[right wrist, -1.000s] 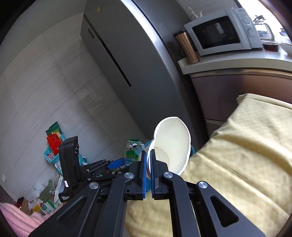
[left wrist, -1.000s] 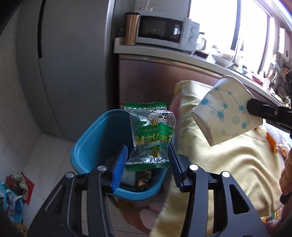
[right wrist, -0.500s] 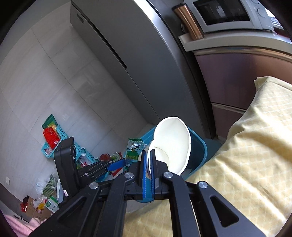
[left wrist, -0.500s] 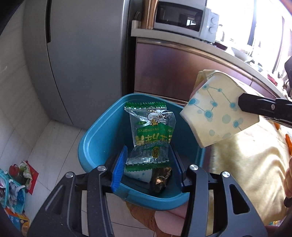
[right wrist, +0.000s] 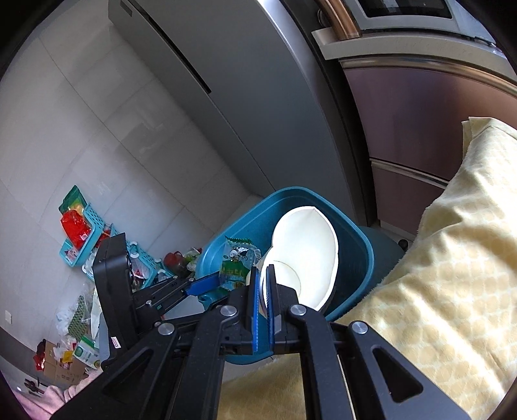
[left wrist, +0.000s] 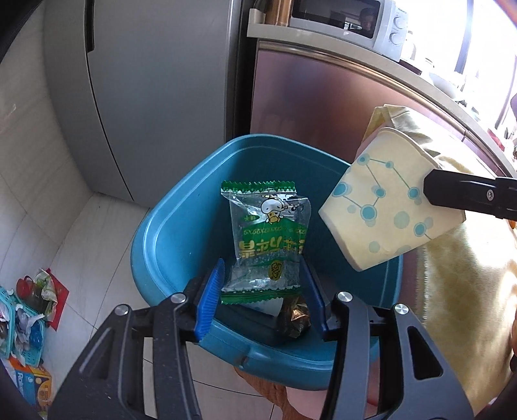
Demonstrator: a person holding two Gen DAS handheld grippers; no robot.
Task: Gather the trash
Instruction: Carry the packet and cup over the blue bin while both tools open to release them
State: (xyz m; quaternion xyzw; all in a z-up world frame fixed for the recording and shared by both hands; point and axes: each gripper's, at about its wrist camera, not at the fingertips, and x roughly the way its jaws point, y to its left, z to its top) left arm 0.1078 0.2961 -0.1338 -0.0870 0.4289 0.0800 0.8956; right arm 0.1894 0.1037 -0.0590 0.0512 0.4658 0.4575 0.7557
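My left gripper [left wrist: 263,281] is shut on a green and clear snack wrapper [left wrist: 268,239] and holds it over the blue trash bin [left wrist: 181,206]. My right gripper [right wrist: 263,278] is shut on the rim of a squashed paper cup [right wrist: 307,255] with blue dots [left wrist: 384,206], held over the bin's right side [right wrist: 358,268]. Dark trash [left wrist: 295,315] lies at the bottom of the bin. The wrapper also shows in the right wrist view [right wrist: 237,265].
A grey fridge [left wrist: 155,80] and a brown cabinet [left wrist: 310,100] with a microwave [left wrist: 342,19] stand behind the bin. A yellow cloth [right wrist: 446,258] covers the surface at right. Teal baskets and litter [right wrist: 84,232] lie on the tiled floor at left.
Both grippers have moved forward and down with their loads, from beside the bin to over its opening. The cup has come closer to the bin.
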